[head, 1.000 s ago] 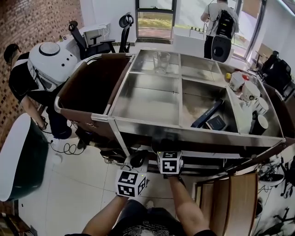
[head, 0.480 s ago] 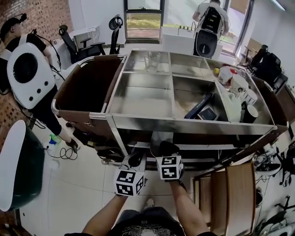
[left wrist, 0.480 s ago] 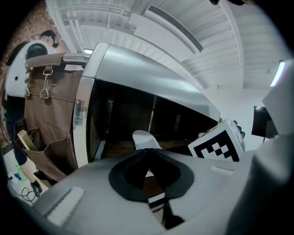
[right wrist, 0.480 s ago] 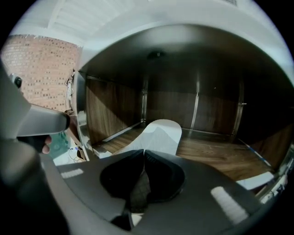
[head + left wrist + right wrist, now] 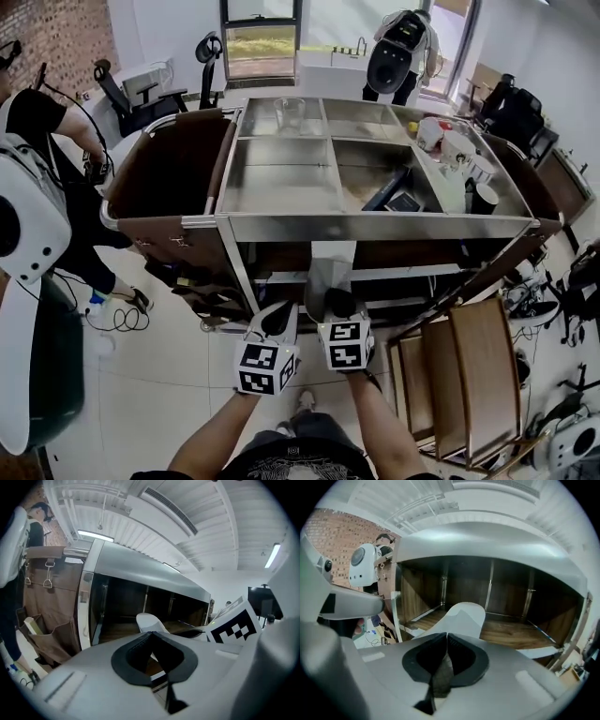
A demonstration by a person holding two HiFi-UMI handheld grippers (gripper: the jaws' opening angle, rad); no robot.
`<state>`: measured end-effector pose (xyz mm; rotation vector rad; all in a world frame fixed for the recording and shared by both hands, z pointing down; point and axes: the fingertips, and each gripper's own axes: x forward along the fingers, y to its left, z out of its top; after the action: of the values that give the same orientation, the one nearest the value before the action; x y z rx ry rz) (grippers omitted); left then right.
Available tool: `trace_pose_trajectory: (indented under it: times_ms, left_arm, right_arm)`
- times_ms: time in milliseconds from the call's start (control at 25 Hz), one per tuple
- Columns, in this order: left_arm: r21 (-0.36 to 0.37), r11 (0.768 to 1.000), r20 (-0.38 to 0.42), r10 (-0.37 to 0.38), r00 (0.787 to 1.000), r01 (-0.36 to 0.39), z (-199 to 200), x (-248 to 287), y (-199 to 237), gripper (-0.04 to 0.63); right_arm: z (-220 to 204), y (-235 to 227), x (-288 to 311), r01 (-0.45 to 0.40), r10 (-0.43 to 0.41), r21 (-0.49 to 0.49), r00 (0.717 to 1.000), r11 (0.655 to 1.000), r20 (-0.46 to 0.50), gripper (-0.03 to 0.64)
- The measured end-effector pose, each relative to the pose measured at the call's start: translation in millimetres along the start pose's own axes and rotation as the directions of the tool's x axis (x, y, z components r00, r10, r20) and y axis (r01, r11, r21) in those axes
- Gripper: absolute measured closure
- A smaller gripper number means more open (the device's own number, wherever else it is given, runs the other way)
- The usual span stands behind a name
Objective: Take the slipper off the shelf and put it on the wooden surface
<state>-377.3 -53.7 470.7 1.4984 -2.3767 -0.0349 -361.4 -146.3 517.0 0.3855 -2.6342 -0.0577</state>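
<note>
We hold the pale slipper (image 5: 465, 616) by a thin edge in our pinching right gripper (image 5: 446, 638), at the mouth of the wooden shelf (image 5: 511, 637), the left gripper (image 5: 151, 639) seemingly closed on nothing; it looks light and floppy, best gripped mid-sole.

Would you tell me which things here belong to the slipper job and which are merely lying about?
Job: slipper in the right gripper; the cart's shelf; the brown wooden surface.
Lying about: glass jug; cups; dark box; office chair; wooden racks.
</note>
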Motion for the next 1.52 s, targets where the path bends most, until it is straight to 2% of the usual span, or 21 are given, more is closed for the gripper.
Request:
trace_pose_trajectory:
  times_ms: [280,560,960,1240,1520]
  left_arm:
    - [-0.009,0.999,0.005,-0.052,0.999,0.052,-7,-18,-23,0.591]
    - [0.008,0.992,0.009,-0.128,0.992,0.128,-11,-31,-69,0.591]
    - [0.033,0.961,-0.026,-0.275,0.961,0.276,-33,-46,-146,0.591]
    - [0.07,0.909,-0.049,-0.409,0.911,0.412,-42,-33,-218,0.591]
    - [0.102,0.823,-0.114,-0.548,0.829,0.558,-60,-17,-305,0.591]
  right_arm:
    - [-16,5,-46,0.05,-0.05,0.008,0.999,0.999,-0.008,0.603]
    - [-29,-10,-95,0.125,-0.125,0.032,0.992,0.992,-0.004,0.603]
    - [-64,-52,-173,0.281,-0.282,0.113,0.959,0.953,-0.007,0.603]
    - [-94,-99,-221,0.407,-0.409,0.173,0.912,0.897,-0.026,0.603]
    - [-127,-167,-282,0.55,-0.558,0.257,0.828,0.795,-0.047,0.603]
